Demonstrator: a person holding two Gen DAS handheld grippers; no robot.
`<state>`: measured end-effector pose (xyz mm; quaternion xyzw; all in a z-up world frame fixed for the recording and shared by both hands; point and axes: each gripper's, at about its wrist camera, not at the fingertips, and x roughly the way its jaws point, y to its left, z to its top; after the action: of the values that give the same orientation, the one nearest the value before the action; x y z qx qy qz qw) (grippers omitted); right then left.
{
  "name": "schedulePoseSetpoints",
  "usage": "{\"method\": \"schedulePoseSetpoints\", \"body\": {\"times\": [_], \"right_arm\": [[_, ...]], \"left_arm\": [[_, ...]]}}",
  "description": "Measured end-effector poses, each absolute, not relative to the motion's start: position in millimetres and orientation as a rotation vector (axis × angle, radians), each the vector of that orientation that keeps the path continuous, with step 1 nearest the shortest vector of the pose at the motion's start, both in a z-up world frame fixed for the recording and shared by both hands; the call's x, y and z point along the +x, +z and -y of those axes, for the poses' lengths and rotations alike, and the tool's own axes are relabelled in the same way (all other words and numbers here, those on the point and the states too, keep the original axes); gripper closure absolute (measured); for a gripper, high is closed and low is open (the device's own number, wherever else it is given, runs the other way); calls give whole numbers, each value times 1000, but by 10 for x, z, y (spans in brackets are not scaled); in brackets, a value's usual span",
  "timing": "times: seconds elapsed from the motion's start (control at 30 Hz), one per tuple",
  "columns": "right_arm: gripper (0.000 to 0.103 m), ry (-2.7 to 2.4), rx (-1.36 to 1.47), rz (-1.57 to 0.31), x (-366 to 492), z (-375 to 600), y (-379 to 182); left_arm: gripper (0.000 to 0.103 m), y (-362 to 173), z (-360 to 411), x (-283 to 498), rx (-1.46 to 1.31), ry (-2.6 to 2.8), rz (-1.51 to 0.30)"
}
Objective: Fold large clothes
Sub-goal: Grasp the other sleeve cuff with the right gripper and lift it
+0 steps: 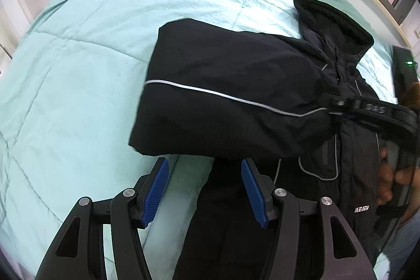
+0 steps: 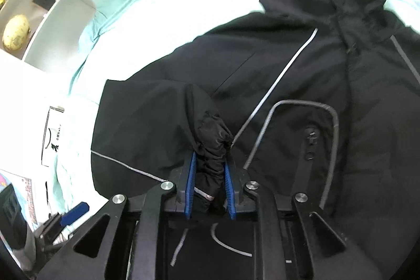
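Right hand-held gripper [image 2: 210, 162] pinches jacket [image 2: 288, 70] cuff; left hand-held gripper [image 1: 204, 169] gapes empty.

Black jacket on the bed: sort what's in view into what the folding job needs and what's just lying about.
Belongs to the job:
- black jacket, sleeve folded across
- sleeve cuff, pinched in the right gripper
- left gripper, open
- green quilt under the jacket

Just lying about:
- yellow round thing in the white shelf
- white paper bag
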<state>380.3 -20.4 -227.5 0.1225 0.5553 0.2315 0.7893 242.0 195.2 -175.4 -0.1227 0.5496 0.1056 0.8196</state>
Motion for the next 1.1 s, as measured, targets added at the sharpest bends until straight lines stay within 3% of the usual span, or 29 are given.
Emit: {"method": "schedulePoseSetpoints", "body": {"times": [0.33,0.6,0.87,1.1], "right_arm": [[84,432,282,-1034,3606,1083,-1586],[84,275,283,-992,3527,1885,-1409],[85,127,241,-1015,3486,2397,-1534],[83,-16,232,-1158,3572,2671,-2158]], "left_arm": [[44,-1698,-1852,2413,-231,208,-1178],[44,-1697,-1717,2398,-208,180,-1192],[44,-1745,-1682,2421,-185,170,-1216],[44,-1838,-1570,2490,-168,139,-1241]]}}
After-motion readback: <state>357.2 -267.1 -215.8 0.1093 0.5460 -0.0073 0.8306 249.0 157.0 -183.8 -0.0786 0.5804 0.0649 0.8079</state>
